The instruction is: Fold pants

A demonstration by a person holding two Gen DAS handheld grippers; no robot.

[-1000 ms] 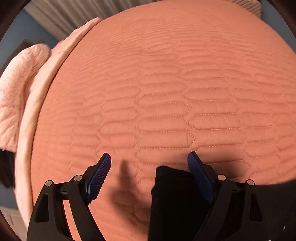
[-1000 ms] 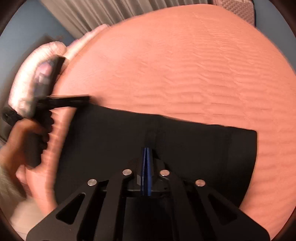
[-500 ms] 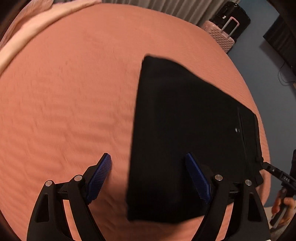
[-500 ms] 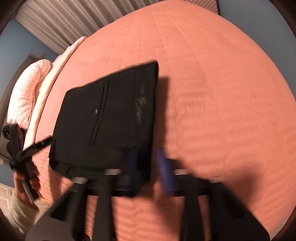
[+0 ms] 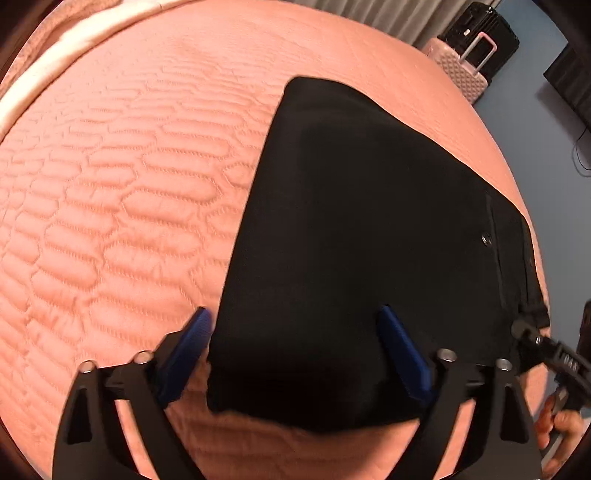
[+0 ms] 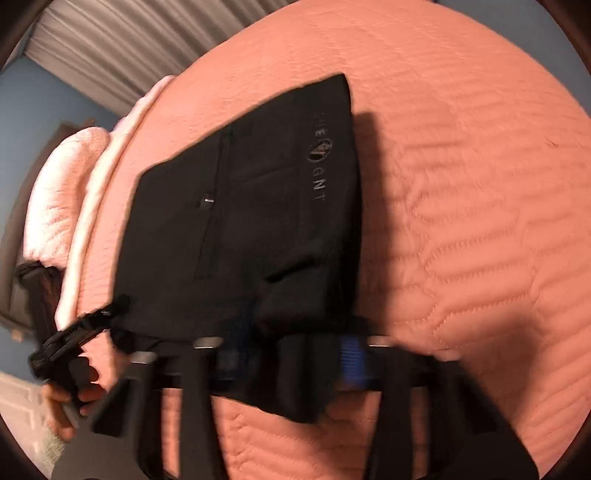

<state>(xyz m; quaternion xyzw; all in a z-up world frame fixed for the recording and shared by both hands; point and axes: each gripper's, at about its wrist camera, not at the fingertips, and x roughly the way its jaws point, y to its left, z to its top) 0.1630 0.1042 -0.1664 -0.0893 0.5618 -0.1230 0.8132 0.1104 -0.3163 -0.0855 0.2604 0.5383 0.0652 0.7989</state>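
Black pants [image 5: 351, 240] lie folded into a flat rectangle on the orange quilted bedspread [image 5: 129, 184]. My left gripper [image 5: 291, 314] is open wide, its blue pads astride the near end of the bundle, not pressing on it. In the right wrist view the pants [image 6: 258, 203] show a zip pocket and grey lettering. My right gripper [image 6: 295, 347] is blurred and its jaws are closing, with the near edge of the pants between them. Each gripper shows at a near corner of the pants in the other view: the right gripper [image 5: 539, 347] and the left gripper [image 6: 85, 332].
A pink suitcase [image 5: 465, 70] and a black one [image 5: 480, 26] stand past the far edge of the bed. A pink fluffy blanket [image 6: 62, 192] lies along the bed's left side, below grey curtains [image 6: 110, 48]. A hand [image 6: 62, 402] holds the left gripper.
The left view swung from bare bedspread onto the folded pants and settled over their near end. The right gripper let go of the pants, opened, and its pads have drawn closer again.
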